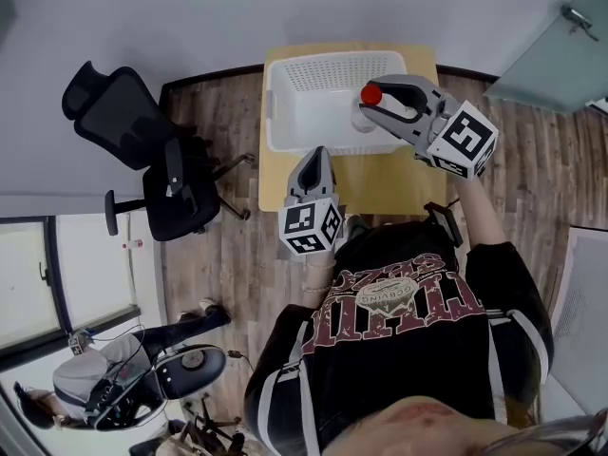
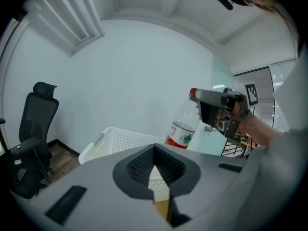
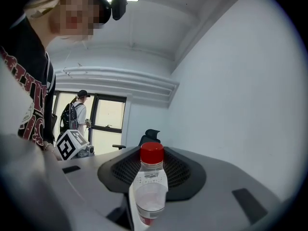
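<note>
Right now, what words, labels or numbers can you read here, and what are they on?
Bottle label: red and white with a green mark; print too small to read.
Shirt: large print, seen upside down, too distorted to read surely.
Marker cubes: black square patterns, no words.

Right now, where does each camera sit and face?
Head view: on head, steeply down at white perforated plastic basket; left gripper, right gripper, black shirt show.
Left gripper view: along its shut jaws toward basket and right gripper.
Right gripper view: along jaws clamping the clear red-capped plastic bottle; shirt shows.
Shared: bottle, in all three.
</note>
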Available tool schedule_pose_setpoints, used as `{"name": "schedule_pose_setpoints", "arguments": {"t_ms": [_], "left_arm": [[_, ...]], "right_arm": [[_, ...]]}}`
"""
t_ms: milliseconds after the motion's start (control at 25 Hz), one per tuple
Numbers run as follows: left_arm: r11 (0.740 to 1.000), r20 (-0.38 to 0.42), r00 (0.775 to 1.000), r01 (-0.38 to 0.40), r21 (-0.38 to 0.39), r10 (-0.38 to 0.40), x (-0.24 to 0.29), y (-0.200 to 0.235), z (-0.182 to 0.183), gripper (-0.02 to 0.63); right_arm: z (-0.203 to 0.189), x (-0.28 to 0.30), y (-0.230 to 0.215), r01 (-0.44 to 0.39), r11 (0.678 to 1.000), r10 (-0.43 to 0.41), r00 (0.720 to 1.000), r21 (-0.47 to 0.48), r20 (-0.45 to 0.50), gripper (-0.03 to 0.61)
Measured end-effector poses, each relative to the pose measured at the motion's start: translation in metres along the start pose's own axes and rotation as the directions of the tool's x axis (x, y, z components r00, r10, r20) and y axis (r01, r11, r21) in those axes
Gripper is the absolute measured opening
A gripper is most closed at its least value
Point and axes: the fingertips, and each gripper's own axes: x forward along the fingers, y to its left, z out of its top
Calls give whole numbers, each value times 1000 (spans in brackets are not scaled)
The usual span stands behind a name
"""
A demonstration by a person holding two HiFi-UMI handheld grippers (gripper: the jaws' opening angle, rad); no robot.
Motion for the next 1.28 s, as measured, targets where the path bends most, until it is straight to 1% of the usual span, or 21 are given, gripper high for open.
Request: {"name": "schedule_pose_setpoints", "arguments": {"t_ms": [200,400,560,760,880,1080,1280], "left_arm": [[1000,4,1000,-10,3,10,-7,-4,-1,48],[1000,7,1000,-16,7,16,-14,-13,-5,48],[1000,6,1000,-19,13,19,-21,-28,-13,48],[1000,-11,1000,-25,13,26,-20,-26,-14,48],[1000,-14,1000,-24,14,24,-22,-33,-16,48],[1000,-29,999,-27,12,27,-22,-36,-18,48],[999,-39,999,-37,8,37,-24,-38,-20,48]], "right_arm": [[23,-11,11,-11,1000,12,999,-25,32,155],[32,-25,24,-30,999,31,998,-32,54,155],[32,-46,38,-41,999,43,997,-27,68,155],[35,-49,39,-50,999,50,995,7,87,153],[36,-57,44,-53,998,52,994,13,94,152],[33,-59,47,-63,998,62,995,9,82,152],[26,-63,51,-76,997,74,995,24,73,152]]}}
